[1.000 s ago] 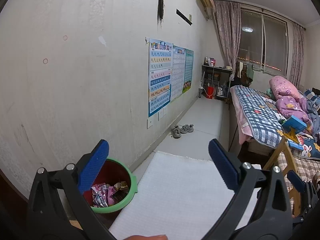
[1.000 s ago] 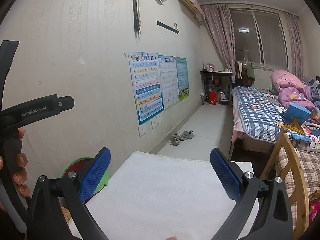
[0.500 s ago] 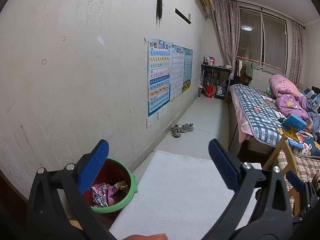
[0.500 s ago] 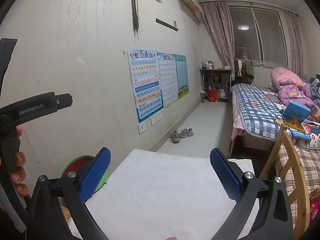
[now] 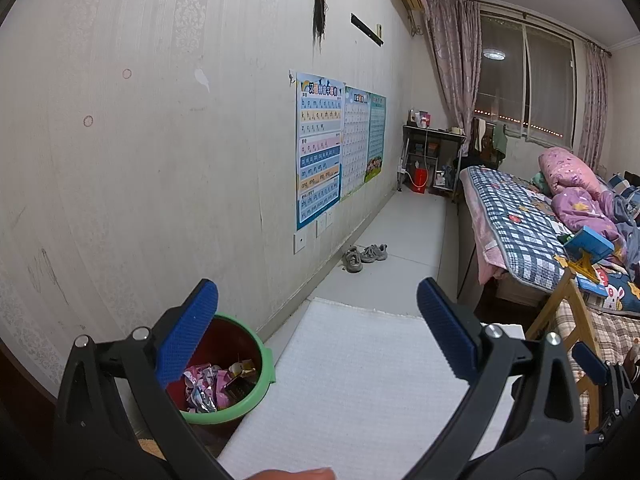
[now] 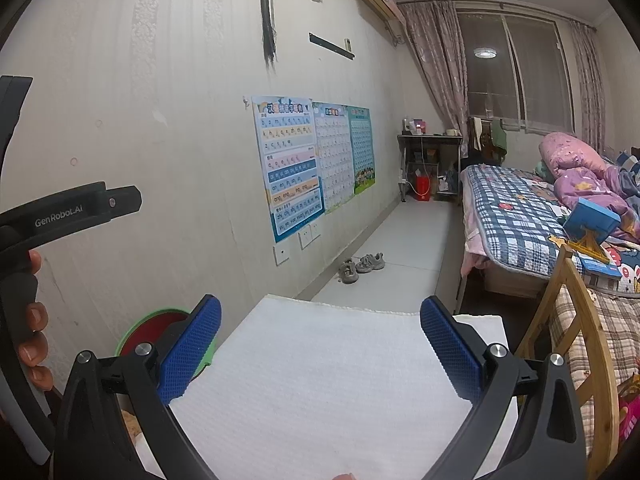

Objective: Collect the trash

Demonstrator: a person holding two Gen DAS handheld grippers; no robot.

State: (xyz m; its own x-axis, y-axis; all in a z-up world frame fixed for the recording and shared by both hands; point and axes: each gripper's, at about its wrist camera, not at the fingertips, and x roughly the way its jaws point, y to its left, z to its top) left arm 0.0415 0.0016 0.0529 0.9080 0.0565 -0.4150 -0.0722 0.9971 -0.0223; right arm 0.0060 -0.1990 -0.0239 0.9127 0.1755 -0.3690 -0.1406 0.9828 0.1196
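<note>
Your left gripper [image 5: 316, 328] hangs over the near half of the white textured surface [image 5: 360, 380] with its blue pads [image 5: 188, 336] spread wide and nothing between them. Your right gripper [image 6: 320, 344] sits the same way over that surface, fingers released and empty. In the right wrist view, your left hand [image 6: 34, 320] wraps the black handle of the other gripper at the left edge of the view.

Just off the surface's left edge, below it and against the wall, stands the red bin with a green rim [image 5: 256, 364]. Crumpled wrappers [image 5: 212, 388], pink and silvery, lie piled inside it, with a small dark packet among them. From the right wrist view only part of the bin's rim [image 6: 160, 312] shows, behind the left pad.

At the surface's right edge a wooden chair back [image 6: 580, 320] rises, with a checked cushion beside it. Beyond the far edge the pale floor runs along the wall to a pair of grey shoes [image 5: 364, 256]. Learning posters [image 5: 320, 148] hang on the wall above them. A bed with a blue plaid cover [image 5: 516, 216] fills the right side, and a small desk [image 5: 432, 156] stands under the curtained window [image 5: 524, 80].
</note>
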